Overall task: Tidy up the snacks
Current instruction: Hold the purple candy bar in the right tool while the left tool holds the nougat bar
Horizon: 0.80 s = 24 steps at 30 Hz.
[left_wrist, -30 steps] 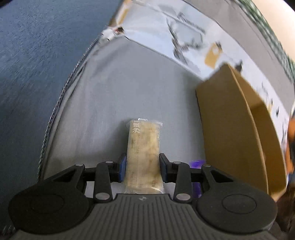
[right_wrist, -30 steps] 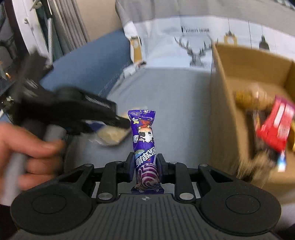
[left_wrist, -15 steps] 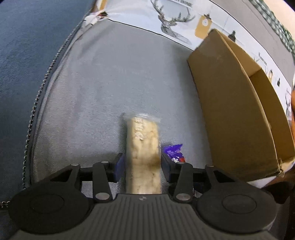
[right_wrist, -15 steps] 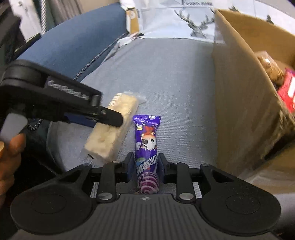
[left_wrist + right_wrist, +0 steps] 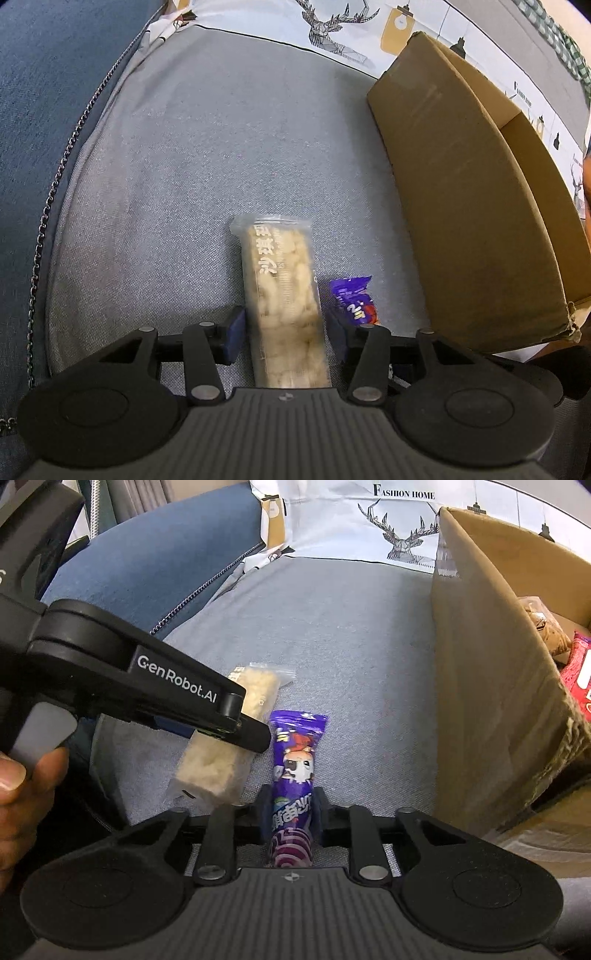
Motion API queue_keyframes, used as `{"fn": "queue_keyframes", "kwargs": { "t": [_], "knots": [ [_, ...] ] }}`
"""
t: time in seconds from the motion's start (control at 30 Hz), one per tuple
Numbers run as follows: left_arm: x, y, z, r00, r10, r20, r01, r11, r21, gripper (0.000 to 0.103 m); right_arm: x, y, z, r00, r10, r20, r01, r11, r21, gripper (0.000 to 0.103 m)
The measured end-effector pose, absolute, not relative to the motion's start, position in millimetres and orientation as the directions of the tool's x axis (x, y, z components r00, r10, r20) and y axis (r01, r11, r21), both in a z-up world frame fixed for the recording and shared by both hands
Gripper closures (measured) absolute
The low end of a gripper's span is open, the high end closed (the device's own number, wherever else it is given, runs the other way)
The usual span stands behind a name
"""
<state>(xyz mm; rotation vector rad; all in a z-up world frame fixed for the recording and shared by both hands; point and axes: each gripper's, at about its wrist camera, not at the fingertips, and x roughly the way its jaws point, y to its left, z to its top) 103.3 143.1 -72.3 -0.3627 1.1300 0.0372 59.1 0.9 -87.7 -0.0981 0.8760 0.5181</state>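
Observation:
My left gripper (image 5: 284,332) is shut on a clear-wrapped beige rice-crisp bar (image 5: 282,295), held low over the grey cushion (image 5: 207,155). My right gripper (image 5: 290,808) is shut on a purple snack packet (image 5: 293,775) with a cartoon face, also low over the cushion. The purple packet's tip (image 5: 352,301) shows just right of the bar in the left wrist view. The bar (image 5: 225,746) and the left gripper's black body (image 5: 122,675) show at the left of the right wrist view.
An open cardboard box (image 5: 476,206) stands on the right of the cushion; it holds a red packet (image 5: 580,679) and a brownish snack (image 5: 543,627). A blue sofa arm (image 5: 155,557) lies left. A deer-print cloth (image 5: 369,524) lies behind.
Both grippers have moved down and back from the box, bringing the bar and the purple packet side by side close to the cushion. Both stay shut on their snacks.

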Motion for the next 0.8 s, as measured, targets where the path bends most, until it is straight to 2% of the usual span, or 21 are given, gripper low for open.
{"fn": "queue_keyframes", "kwargs": {
  "t": [0.07, 0.8],
  "knots": [
    [103.3, 143.6, -71.6, 0.435, -0.146, -0.889, -0.215, 0.941, -0.26, 0.059, 58.2, -0.7, -86.1, 0.531, 0.395, -0.75, -0.467, 0.875, 0.13, 0.082],
    [101.4, 147.6, -66.5, 0.435, -0.141, -0.889, -0.229, 0.938, -0.261, 0.06, 59.1, -6.0, -88.6, 0.526, 0.388, -0.757, -0.45, 0.882, 0.139, 0.082]
  ]
}}
